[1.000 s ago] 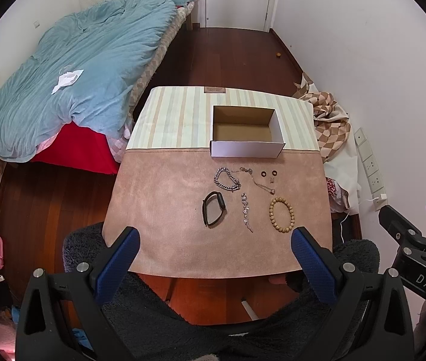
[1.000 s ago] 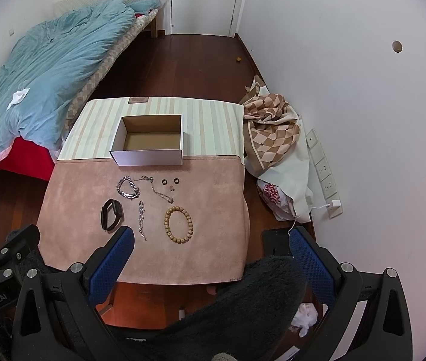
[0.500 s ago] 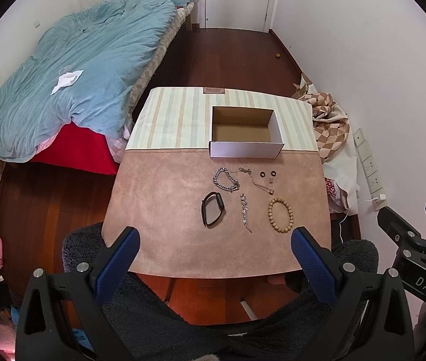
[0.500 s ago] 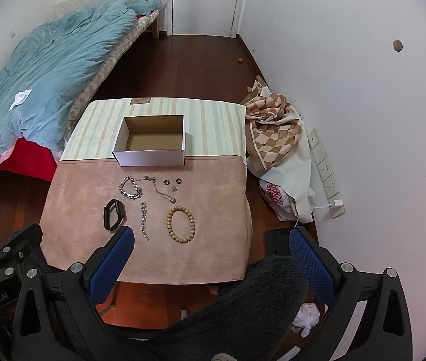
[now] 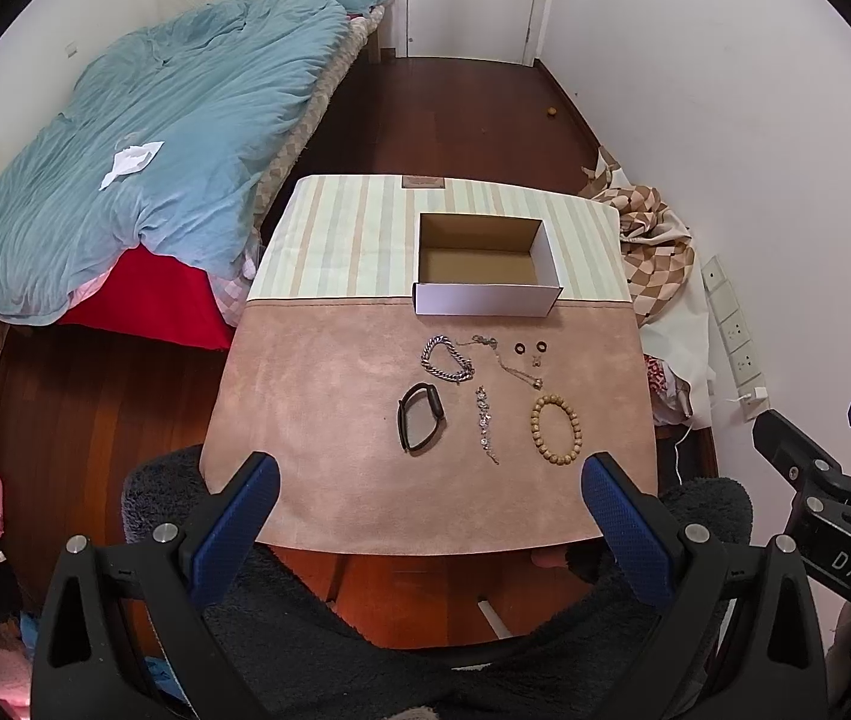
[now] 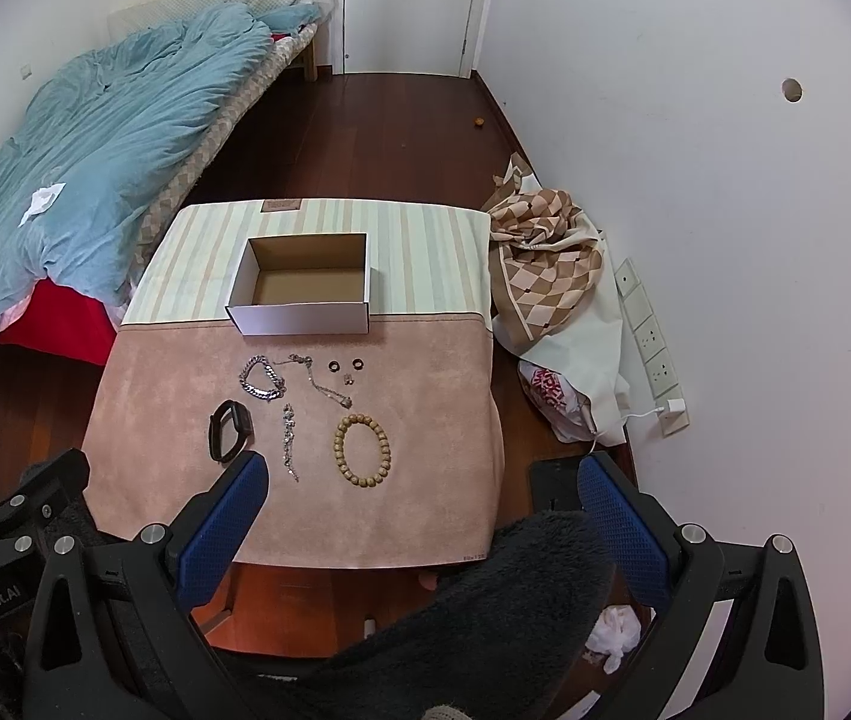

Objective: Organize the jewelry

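An open white cardboard box [image 5: 485, 276] [image 6: 302, 288] stands empty on the table. In front of it lie a silver chain bracelet [image 5: 446, 360] [image 6: 260, 379], a thin necklace [image 5: 506, 363] [image 6: 320, 381], two small black rings [image 5: 529, 348] [image 6: 344, 365], a black band [image 5: 419, 425] [image 6: 229, 430], a slim silver bracelet [image 5: 485, 423] [image 6: 289, 441] and a wooden bead bracelet [image 5: 556, 429] [image 6: 362, 442]. My left gripper [image 5: 425, 510] is open and empty, above the table's near edge. My right gripper [image 6: 422, 516] is open and empty, at the near right corner.
The table [image 5: 317, 420] has a pink and striped cover. A bed with a blue duvet [image 5: 143, 168] stands left. A checked cloth and bags [image 6: 551, 276] lie by the right wall, with sockets [image 6: 650, 348]. My dark fleece lap [image 6: 485, 618] is below.
Both grippers have drifted slightly nearer the table; the right view has shifted a little leftward. The jewelry and box have not moved.
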Available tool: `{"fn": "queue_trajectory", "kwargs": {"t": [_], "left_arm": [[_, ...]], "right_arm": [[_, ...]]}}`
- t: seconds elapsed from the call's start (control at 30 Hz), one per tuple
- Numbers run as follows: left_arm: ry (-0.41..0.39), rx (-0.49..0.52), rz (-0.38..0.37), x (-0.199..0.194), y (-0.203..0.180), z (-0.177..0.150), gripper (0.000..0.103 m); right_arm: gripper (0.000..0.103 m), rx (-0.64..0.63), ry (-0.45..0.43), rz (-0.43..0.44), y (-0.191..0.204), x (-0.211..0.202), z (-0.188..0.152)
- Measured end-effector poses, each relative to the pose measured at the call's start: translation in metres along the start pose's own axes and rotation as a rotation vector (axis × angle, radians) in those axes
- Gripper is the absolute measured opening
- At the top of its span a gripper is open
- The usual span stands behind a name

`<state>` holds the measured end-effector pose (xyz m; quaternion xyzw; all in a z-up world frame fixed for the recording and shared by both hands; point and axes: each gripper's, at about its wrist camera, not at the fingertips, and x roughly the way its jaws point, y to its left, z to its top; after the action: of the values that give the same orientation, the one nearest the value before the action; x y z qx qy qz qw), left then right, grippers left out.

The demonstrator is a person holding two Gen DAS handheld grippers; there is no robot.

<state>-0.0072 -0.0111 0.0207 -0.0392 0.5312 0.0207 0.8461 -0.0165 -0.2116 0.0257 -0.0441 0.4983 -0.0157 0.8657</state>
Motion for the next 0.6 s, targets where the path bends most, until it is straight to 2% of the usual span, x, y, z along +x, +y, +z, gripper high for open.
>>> {"fn": "queue_trajectory", "kwargs": {"t": [0.13, 0.3, 0.4, 0.53, 0.6], "left_arm": [[-0.004, -0.001, -0.002, 0.001, 0.002, -0.001, 0.103], [-0.036, -0.022, 0.074, 0.027, 0.01, 0.01, 0.103], [-0.042, -0.029, 0.138, 0.057, 0.017, 0.016, 0.103], [-0.011, -0.022, 0.187, 0.109, 0.028, 0.018, 0.103], [0.039, -0.021, 0.204, 0.142, 0.032, 0.015, 0.103]], "right_arm": [[0.103, 0.007, -0.003, -0.002, -0.001, 0.003, 0.0], [0.103, 0.044, -0.001, -0.002, -0.007, 0.031, 0.004], [0.103, 0.075, 0.028, -0.018, -0.013, 0.073, 0.005], [0.102, 0.114, 0.163, -0.005, -0.018, 0.153, -0.001], [0.092, 0.133, 0.232, 0.029, -0.02, 0.192, -0.008]]}}
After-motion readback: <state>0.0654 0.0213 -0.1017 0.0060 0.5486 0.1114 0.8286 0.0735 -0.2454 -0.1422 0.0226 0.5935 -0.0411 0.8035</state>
